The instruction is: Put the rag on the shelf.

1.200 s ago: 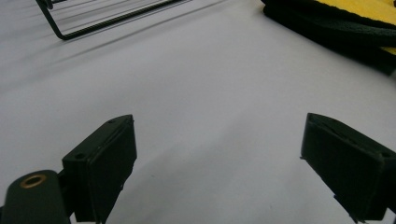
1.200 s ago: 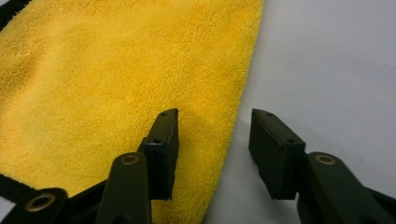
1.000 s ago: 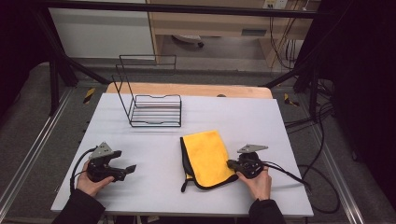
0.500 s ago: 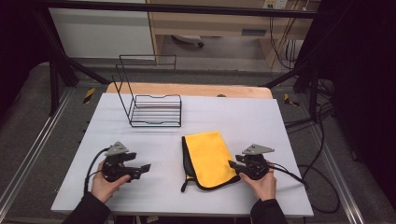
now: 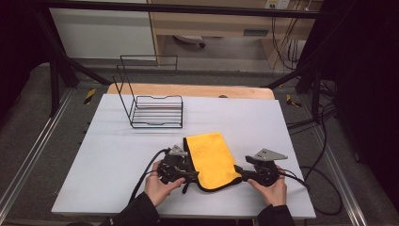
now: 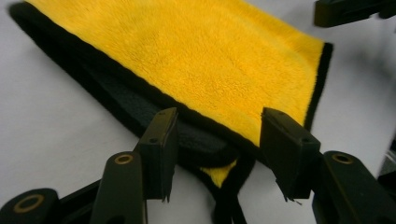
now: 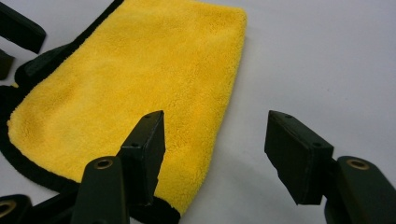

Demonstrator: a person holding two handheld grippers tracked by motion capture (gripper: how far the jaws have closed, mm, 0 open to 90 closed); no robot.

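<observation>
While closing, left tool [image 6: 215, 154] straddles cloth [image 6: 196, 65] edge unpinched; right tool [image 7: 215, 158] opening, off cloth.

The left tool [image 5: 189, 175] has slid right to the yellow cloth [image 5: 214, 157], jaws closing.

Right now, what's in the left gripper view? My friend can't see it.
A folded yellow cloth with black edging lies on a white table. The left gripper has its two black jaws open around the cloth's near edge, not squeezing it.
</observation>
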